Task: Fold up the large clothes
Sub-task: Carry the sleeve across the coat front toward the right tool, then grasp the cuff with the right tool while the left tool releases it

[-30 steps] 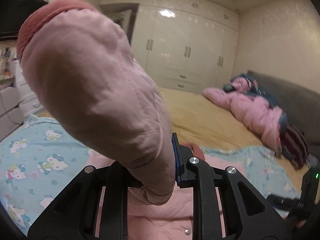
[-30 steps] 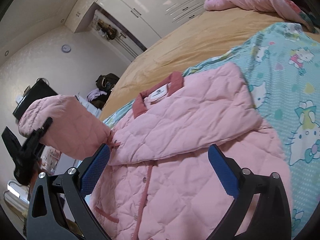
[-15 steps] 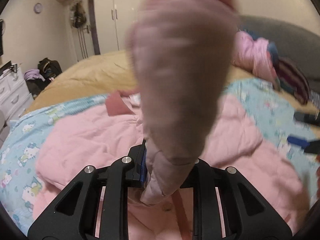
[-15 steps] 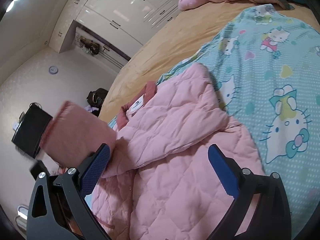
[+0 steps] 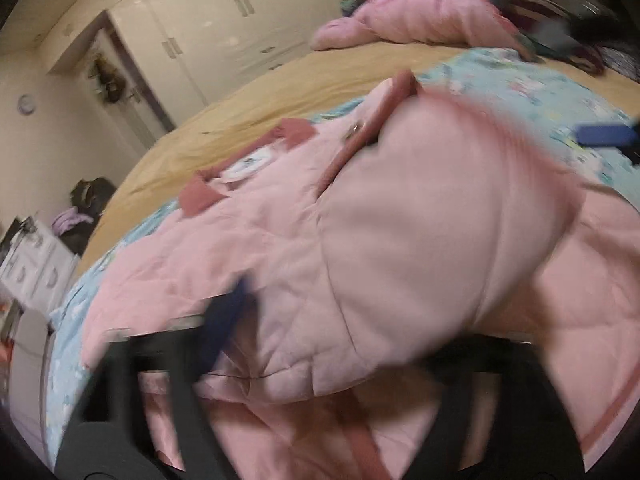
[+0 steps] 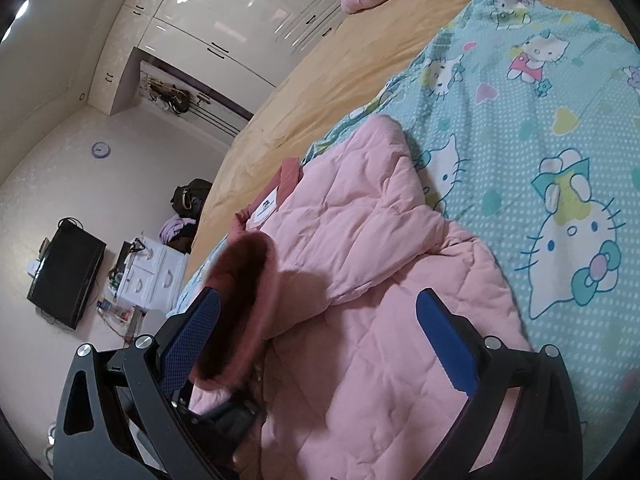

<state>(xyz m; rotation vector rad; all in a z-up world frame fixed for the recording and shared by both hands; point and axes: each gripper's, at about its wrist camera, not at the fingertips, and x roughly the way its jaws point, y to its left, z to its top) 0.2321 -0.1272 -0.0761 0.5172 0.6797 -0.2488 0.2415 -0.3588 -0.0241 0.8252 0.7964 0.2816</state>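
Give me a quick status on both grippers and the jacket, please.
Left gripper opening, sleeve dropping across pink quilted jacket. Right gripper open, empty. Nothing obstructing.

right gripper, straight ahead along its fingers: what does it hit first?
Most likely the pink quilted jacket spread on the bed. The right gripper is open, empty and angled down at the jacket's folded front panel. The sleeve's dark pink cuff sits off-line by its left finger.

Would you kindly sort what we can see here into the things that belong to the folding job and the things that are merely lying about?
Belonging to the job:
- pink quilted jacket spread on the cartoon sheet
- its sleeve, between the opening jaws of the left gripper
- right gripper, open above the jacket

Just lying about:
- heap of clothes farther up the bed
- wardrobe
- television
- wall clock
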